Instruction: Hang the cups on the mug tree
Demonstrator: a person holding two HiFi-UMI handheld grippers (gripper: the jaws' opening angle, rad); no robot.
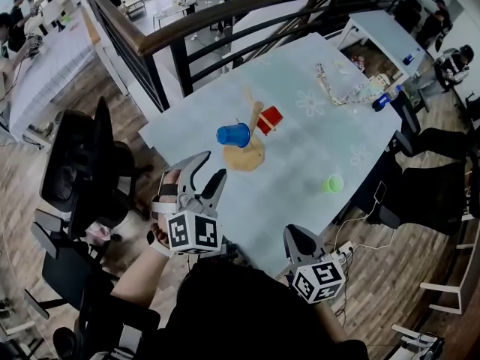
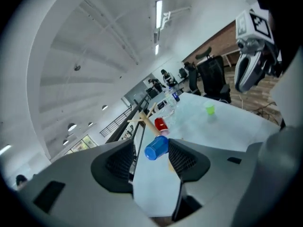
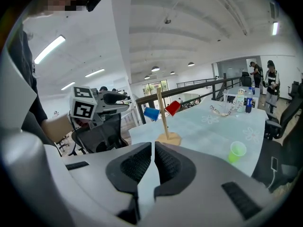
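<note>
A wooden mug tree [image 1: 252,126] stands on the pale table [image 1: 322,145]. A blue cup [image 1: 233,134] hangs on its left side and a red cup [image 1: 270,120] on its right. A green cup [image 1: 334,183] stands upright on the table, nearer the right edge. My left gripper [image 1: 210,172] is open and empty, raised off the table's near-left corner, well short of the tree. In the left gripper view the blue cup [image 2: 156,148] shows far off between the jaws. My right gripper [image 1: 300,242] hovers at the near edge, shut with nothing in it. In the right gripper view the green cup [image 3: 236,151] lies ahead to the right.
Bottles and loose clutter [image 1: 360,88] sit at the table's far right corner. Black office chairs [image 1: 82,171] stand to the left and more chairs [image 1: 435,145] to the right. A dark railing [image 1: 225,32] runs behind the table.
</note>
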